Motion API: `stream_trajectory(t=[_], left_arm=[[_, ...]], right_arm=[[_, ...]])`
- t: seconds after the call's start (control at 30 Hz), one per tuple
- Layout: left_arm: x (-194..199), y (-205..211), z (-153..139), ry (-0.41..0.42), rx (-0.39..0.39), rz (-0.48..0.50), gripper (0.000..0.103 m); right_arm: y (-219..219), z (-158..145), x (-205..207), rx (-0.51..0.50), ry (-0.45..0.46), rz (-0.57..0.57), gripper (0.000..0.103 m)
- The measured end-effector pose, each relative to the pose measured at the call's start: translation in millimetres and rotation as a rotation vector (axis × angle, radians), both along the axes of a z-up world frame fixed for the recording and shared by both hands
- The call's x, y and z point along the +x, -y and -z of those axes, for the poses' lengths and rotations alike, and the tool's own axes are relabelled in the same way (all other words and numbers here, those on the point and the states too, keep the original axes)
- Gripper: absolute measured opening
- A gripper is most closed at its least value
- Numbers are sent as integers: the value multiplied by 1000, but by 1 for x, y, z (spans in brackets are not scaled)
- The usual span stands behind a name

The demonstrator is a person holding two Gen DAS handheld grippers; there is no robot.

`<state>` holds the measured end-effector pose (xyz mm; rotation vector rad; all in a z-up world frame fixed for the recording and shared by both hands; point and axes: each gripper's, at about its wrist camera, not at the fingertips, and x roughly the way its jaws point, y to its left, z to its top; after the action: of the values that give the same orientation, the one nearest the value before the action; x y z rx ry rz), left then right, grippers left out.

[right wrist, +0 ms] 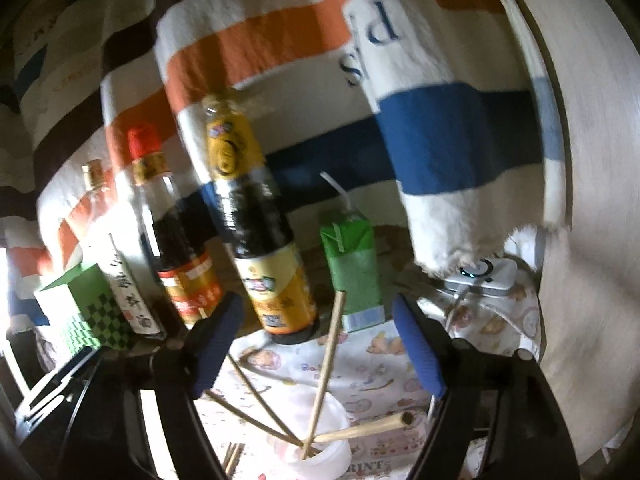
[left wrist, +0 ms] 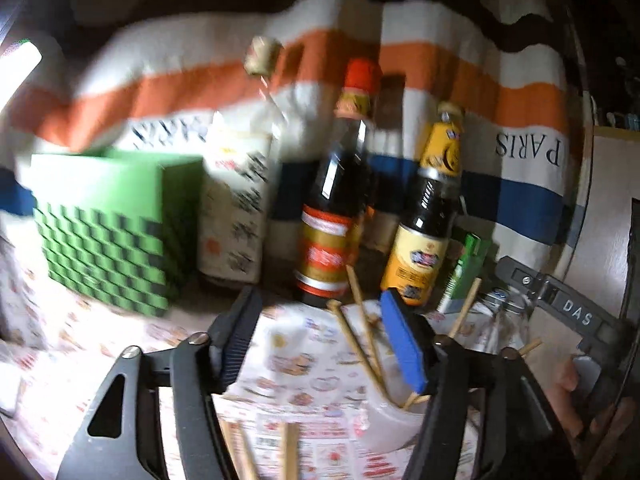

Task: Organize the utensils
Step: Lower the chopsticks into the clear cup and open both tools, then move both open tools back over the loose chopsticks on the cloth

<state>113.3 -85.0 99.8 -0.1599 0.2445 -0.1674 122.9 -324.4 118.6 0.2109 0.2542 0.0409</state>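
A clear plastic cup (right wrist: 320,440) stands on the patterned tablecloth and holds several wooden chopsticks (right wrist: 326,364) that lean outward. My right gripper (right wrist: 316,352) is open and hovers just above the cup, its blue pads on either side of the sticks. In the left wrist view the cup (left wrist: 394,420) sits at lower right with chopsticks (left wrist: 362,344) in it. My left gripper (left wrist: 320,344) is open and empty, just left of the cup. More loose chopsticks (left wrist: 288,452) lie on the cloth under it.
Two dark sauce bottles (left wrist: 336,208) (left wrist: 428,216), a white carton (left wrist: 236,200), a green checkered box (left wrist: 108,232) and a green drink carton (right wrist: 352,272) stand behind the cup. A striped towel (left wrist: 440,60) hangs at the back. A white device (right wrist: 480,276) sits far right.
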Motion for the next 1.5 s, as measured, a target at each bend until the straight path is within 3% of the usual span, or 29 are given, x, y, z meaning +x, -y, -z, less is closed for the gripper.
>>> stream_trajectory(t=[0.23,0.3,0.4,0.57,0.7,0.87,0.97,1.03,1.17,1.23,1.3,1.4,1.5], left_arm=[[-32,-29,-17,5,118,-132,87],[-41,-34,-21,7,168,-175,98],[-59,-46,-23,36,180,-216,102],[-91,-67,-2,71,133,-197,103],[-90,-71,25,-23,173,-170,103],[-86,-82,44,-47,194,-187,102],[-81,-96,59,-116,145,-185,103],[-72,-105,67,-212,96,-208,103],[-60,-121,81,-345,17,-254,103],[-53,-128,89,-395,-4,-250,103],[-48,-132,97,-439,-14,-265,103],[-40,-135,106,-501,-18,-259,103],[-40,-137,111,-502,0,-347,103]], right_arm=[[-39,-11,-19,-13,-12,-96,76],[-50,-12,-29,-16,-26,-121,76],[-62,-12,-45,-33,-87,-122,76],[-65,2,-77,63,-131,-229,76],[-72,28,-93,28,-153,-199,76],[-73,67,-82,-14,-211,-148,76],[-76,89,-72,-57,-272,-146,76],[-78,97,-70,-64,-312,-157,76],[-79,107,-65,5,-388,-248,76],[-84,112,-66,-4,-396,-242,76],[-95,118,-67,-38,-413,-265,72],[-117,131,-71,-64,-467,-373,58],[-148,147,-80,-162,-516,-450,41]])
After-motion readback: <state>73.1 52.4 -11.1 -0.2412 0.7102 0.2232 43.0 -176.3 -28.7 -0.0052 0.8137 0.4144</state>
